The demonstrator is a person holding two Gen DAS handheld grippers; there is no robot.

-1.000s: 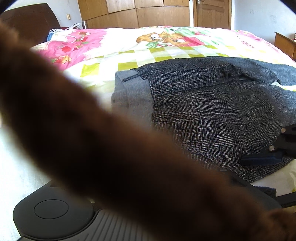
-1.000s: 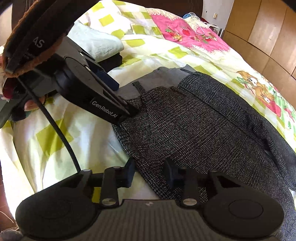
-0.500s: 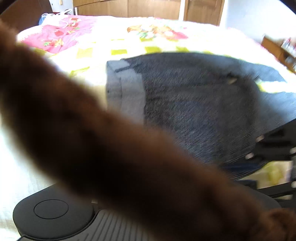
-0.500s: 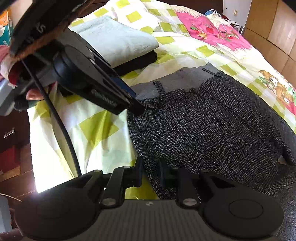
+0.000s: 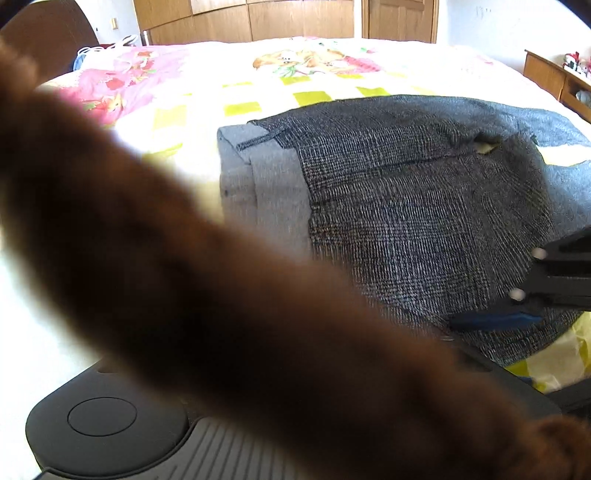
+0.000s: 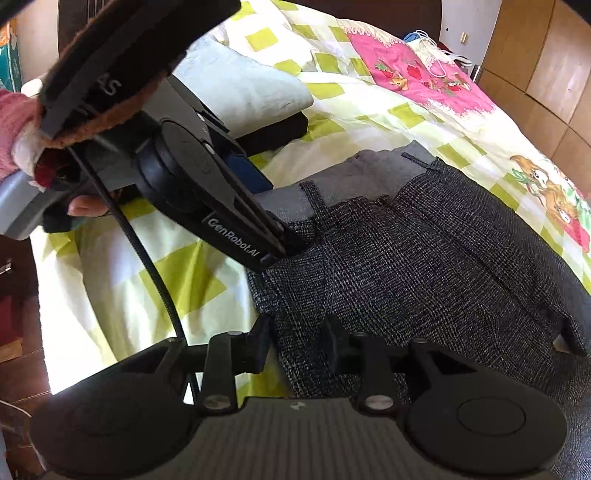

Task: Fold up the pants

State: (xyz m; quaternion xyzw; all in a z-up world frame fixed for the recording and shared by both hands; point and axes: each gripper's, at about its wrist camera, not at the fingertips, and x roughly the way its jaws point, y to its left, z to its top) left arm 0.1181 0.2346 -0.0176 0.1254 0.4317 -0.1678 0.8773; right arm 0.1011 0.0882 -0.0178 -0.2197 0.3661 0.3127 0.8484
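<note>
Dark grey checked pants [image 6: 424, 266] lie spread on a bed covered by a quilt [image 6: 354, 110] of white and lime-green squares with pink cartoon panels; the lighter grey waistband [image 5: 266, 184] is turned outward, and the near edge of the garment lies at the near edge of the bed. The left gripper [image 6: 282, 245], seen from the right wrist camera, has its jaws brought together at the waistband edge of the pants, clenched on the fabric; a person's hand [image 6: 85, 205] holds its grip. In the left wrist view a blurred brown strap [image 5: 221, 295] hides the left gripper's own fingers. The right gripper [image 6: 297, 343] straddles the near edge of the pants with one finger on each side of the cloth, a gap between them; whether it pinches the fabric cannot be told. Folded pale and black textiles [image 6: 243, 92] lie stacked near the bed's left corner. Wooden wardrobes [image 5: 258, 18] stand beyond the far edge.
</note>
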